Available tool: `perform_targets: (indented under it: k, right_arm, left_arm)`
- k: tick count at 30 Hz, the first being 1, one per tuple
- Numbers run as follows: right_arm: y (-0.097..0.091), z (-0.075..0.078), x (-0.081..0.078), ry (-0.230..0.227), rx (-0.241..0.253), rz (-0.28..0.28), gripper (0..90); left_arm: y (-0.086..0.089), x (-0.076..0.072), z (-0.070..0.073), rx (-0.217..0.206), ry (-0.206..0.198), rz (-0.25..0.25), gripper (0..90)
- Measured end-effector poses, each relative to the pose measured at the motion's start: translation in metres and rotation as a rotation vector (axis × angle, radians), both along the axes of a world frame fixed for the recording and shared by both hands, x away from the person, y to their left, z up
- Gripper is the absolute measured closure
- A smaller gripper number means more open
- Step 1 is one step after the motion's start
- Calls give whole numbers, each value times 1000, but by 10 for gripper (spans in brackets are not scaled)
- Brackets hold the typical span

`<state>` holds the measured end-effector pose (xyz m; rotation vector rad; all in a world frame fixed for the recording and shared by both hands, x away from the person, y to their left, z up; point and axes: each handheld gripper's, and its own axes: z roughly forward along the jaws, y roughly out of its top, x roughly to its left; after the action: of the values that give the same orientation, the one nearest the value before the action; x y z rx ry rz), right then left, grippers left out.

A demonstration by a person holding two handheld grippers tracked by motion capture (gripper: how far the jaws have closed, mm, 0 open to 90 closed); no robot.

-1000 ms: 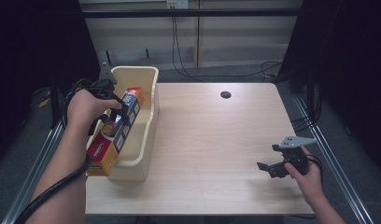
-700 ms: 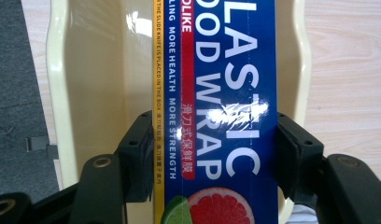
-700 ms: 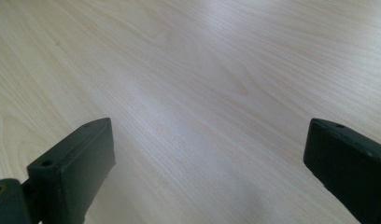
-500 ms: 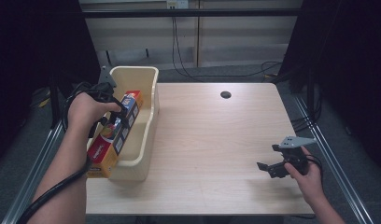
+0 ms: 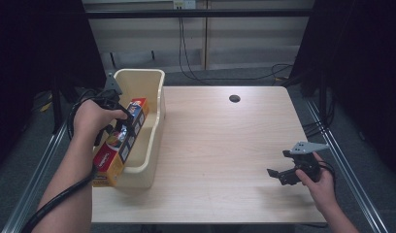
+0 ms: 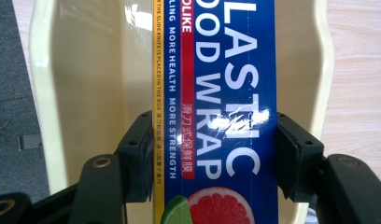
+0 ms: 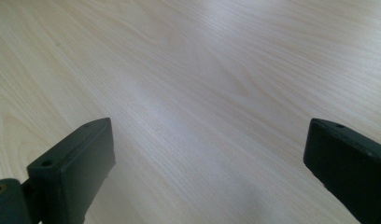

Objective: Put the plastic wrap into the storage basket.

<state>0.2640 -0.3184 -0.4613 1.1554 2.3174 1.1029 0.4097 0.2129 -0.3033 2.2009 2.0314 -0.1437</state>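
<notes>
Now left gripper [image 6: 215,154] jaws pinch plastic wrap box [image 6: 216,93] over bin [image 5: 155,97]; right gripper [image 7: 212,163] jaws spread, empty.

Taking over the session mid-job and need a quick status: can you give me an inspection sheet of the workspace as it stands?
Surface: light wooden table, with a dark round hole near its far edge.
Job's things: plastic wrap box lying lengthwise and tilted in the cream bin, its near end over the bin's near rim.
Clutter: nothing seen.
Grippers: left tongs shut on the plastic wrap box across its width; right tongs open, nothing between the jaws, over bare table at the near right.
Cables: black cable trailing along the left forearm; cables on the floor beyond the table.
Surroundings: dark curtains on both sides.
</notes>
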Motion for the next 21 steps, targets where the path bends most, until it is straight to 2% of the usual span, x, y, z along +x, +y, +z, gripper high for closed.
perform_targets:
  k: [21]
  right_arm:
    - [0, 1, 0, 0, -1, -3, 18]
  left_arm:
    - [1, 0, -10, -12, 14, 15, 404]
